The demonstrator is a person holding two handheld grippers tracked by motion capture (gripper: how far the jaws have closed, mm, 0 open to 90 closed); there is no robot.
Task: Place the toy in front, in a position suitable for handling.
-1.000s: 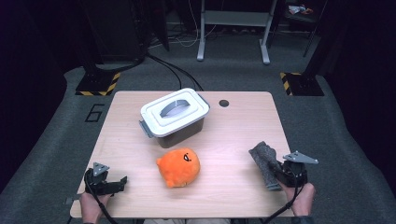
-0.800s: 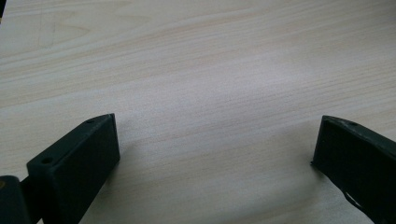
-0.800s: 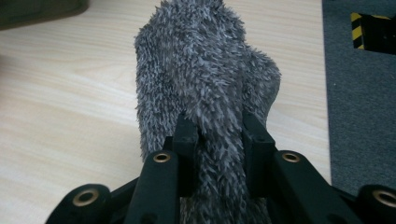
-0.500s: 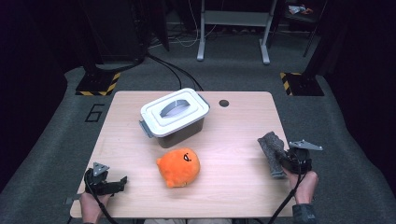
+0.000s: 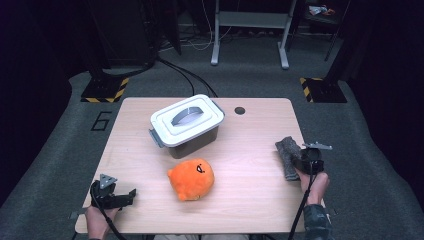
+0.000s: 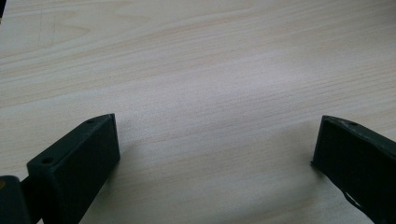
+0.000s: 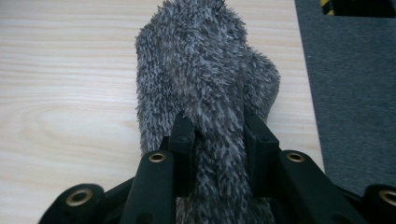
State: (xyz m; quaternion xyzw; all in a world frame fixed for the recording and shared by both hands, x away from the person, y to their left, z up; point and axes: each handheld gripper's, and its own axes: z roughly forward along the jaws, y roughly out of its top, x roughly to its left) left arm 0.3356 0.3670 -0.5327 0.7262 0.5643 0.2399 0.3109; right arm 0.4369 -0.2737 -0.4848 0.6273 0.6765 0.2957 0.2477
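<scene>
A lidded white box [image 5: 186,125] stands mid-surface [image 5: 250,195] with an orange plush toy [image 5: 191,178] just in front of it, both well apart from the right gripper [image 7: 218,135]. Its fingers [image 7: 183,140], lately easing apart, pinch a shaggy grey cloth [image 7: 205,79], limp and folded, near the surface's right edge. The left gripper [image 6: 215,140] rests with fingers spread wide on bare wood.

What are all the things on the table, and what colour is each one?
Storage box with lid: one, grey body and white lid, far middle of the wooden table.
Plush toy: one, orange, near middle of the table.
Fuzzy cloth: one, grey, right edge of the table, pinched between jaws.
Cable hole: one, dark, far side of the table.
Left gripper: one, black, near left corner, jaws wide apart.
Right gripper: one, black, gripping the cloth.
</scene>
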